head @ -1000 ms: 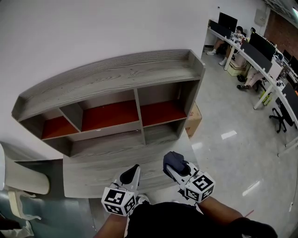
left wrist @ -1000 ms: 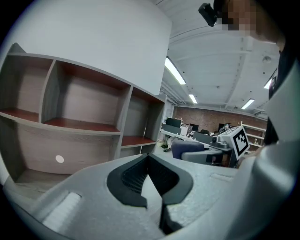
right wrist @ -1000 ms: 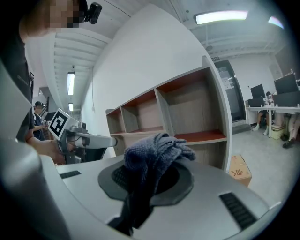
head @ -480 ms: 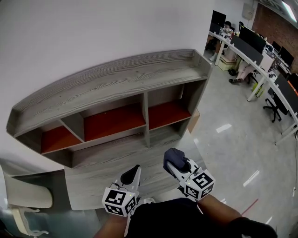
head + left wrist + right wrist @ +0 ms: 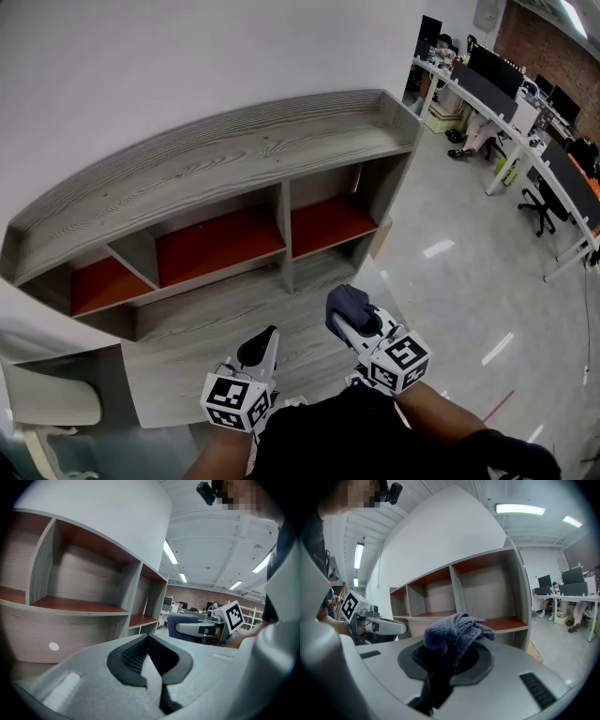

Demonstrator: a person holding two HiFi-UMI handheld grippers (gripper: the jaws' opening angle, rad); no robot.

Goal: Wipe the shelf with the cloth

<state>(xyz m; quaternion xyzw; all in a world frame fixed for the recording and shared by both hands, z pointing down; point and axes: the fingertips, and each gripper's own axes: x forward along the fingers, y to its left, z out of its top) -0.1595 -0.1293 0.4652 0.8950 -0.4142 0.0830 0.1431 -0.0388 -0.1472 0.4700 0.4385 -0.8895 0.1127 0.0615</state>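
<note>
A grey wood-grain shelf unit (image 5: 216, 159) with red-floored compartments (image 5: 220, 246) stands against the white wall. My right gripper (image 5: 345, 314) is shut on a bunched dark blue-grey cloth (image 5: 457, 632), held over the desk surface (image 5: 187, 349) in front of the shelf's lower right. The cloth (image 5: 345, 305) bulges out past the jaws. My left gripper (image 5: 258, 349) hovers lower left of it, shut with nothing between its jaws (image 5: 149, 656). From the left gripper view the right gripper (image 5: 199, 629) appears to the right, apart from the shelf.
A cardboard box (image 5: 380, 239) sits on the floor at the shelf's right end. A chair (image 5: 52, 403) stands at lower left. Office desks with monitors and seated people (image 5: 487, 103) line the far right. Glossy floor (image 5: 450, 272) lies to the right.
The view has shifted so the shelf sits a little lower and more to the left. Both grippers hold almost the same place; the cloth stays in the right gripper.
</note>
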